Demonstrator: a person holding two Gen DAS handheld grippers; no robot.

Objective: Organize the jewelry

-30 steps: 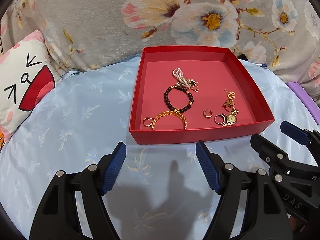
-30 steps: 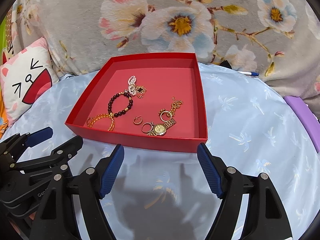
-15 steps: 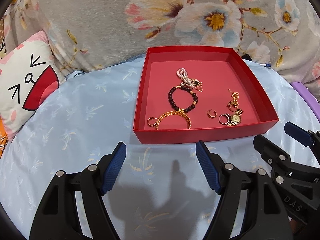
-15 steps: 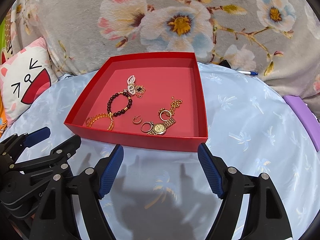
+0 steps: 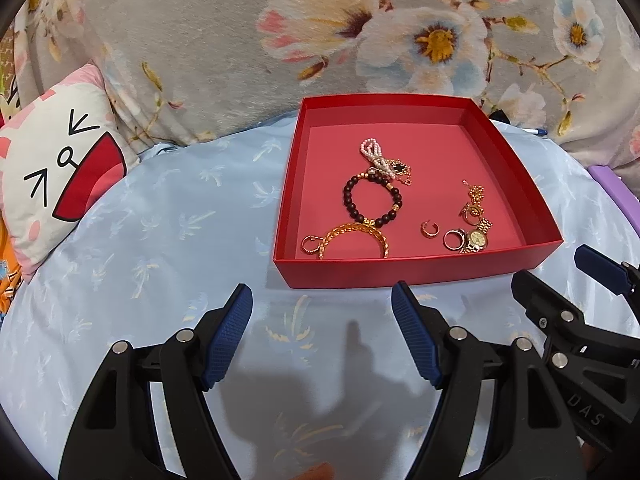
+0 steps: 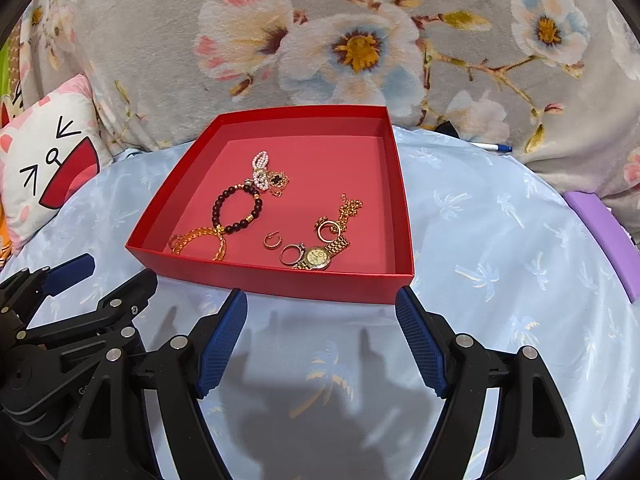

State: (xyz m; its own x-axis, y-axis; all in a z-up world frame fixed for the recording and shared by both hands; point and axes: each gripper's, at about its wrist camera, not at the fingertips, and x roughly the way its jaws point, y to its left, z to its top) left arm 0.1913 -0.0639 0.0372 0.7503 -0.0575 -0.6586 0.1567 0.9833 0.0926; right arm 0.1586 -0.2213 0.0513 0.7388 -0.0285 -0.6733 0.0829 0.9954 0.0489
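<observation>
Both grippers, left gripper (image 5: 322,332) and right gripper (image 6: 320,334), hover released and carrying nothing over the pale blue bedspread (image 5: 168,240). At twelve o'clock sits the shallow red cardboard tray (image 5: 400,274), all jewelry inside: dark bead bracelet (image 5: 372,200), pearl strand (image 5: 376,156), gold chain (image 5: 356,236), gold watch (image 6: 318,258), small rings. This fits sorting about to start or just finished; I can't tell which.
</observation>
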